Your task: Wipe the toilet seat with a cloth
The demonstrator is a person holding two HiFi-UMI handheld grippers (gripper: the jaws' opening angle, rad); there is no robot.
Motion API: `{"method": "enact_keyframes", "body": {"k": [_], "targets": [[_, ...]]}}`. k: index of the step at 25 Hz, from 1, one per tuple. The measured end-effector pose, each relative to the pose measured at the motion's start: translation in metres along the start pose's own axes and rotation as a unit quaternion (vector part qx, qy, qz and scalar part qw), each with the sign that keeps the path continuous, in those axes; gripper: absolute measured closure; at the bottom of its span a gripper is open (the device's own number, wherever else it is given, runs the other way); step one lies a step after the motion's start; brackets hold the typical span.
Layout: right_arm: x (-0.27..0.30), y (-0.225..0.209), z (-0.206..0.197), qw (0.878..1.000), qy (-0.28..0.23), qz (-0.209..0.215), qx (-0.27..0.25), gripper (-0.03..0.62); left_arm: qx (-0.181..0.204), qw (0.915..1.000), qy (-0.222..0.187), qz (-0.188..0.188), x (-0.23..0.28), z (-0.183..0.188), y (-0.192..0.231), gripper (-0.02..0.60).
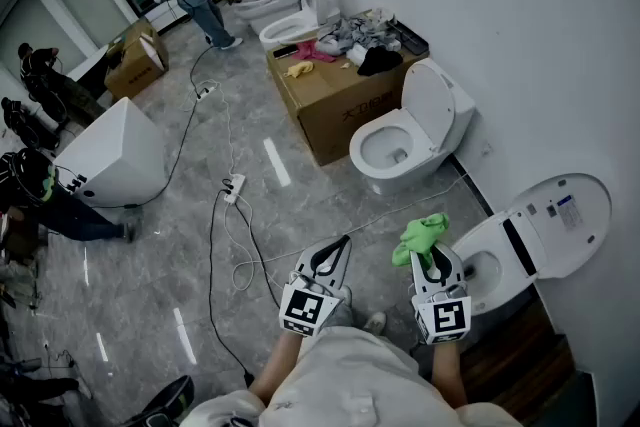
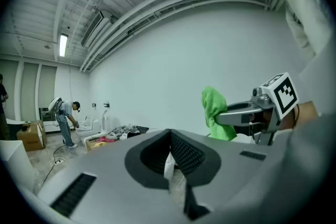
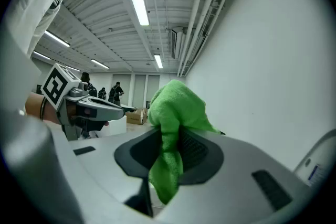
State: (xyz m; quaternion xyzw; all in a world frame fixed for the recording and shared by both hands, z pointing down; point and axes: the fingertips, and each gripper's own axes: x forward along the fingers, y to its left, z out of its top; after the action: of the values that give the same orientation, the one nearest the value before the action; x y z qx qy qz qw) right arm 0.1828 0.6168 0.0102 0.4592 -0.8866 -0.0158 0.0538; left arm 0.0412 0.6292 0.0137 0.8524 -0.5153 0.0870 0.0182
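Note:
In the head view the nearest toilet stands at the right against the wall, its lid raised and the white seat rim round the bowl exposed. My right gripper hovers just left of that rim, shut on a bright green cloth that bunches above its jaws. The right gripper view shows the green cloth pinched between the jaws and hanging below them. My left gripper is held beside it over the floor, jaws together and holding nothing. It sees the cloth to its right.
A second open toilet stands farther along the wall. Behind it is a cardboard box topped with rags. Cables and a power strip run over the grey floor. A white unit stands at the left, with several people around the room.

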Motion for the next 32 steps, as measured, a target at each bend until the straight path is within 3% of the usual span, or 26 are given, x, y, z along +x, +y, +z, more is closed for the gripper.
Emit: {"method": "enact_keyframes", "body": {"k": [10, 32], "targets": [[0.041, -0.02, -0.004, 1.0, 0.006, 0.006, 0.009, 0.5, 0.014, 0.9998, -0.013, 0.001, 0.043, 0.011, 0.026, 0.569], [0.239, -0.069, 0.002, 0.997, 0.043, -0.066, -0.007, 0.499, 0.007, 0.9972, -0.029, -0.069, 0.196, 0.021, 0.197, 0.569]]}}
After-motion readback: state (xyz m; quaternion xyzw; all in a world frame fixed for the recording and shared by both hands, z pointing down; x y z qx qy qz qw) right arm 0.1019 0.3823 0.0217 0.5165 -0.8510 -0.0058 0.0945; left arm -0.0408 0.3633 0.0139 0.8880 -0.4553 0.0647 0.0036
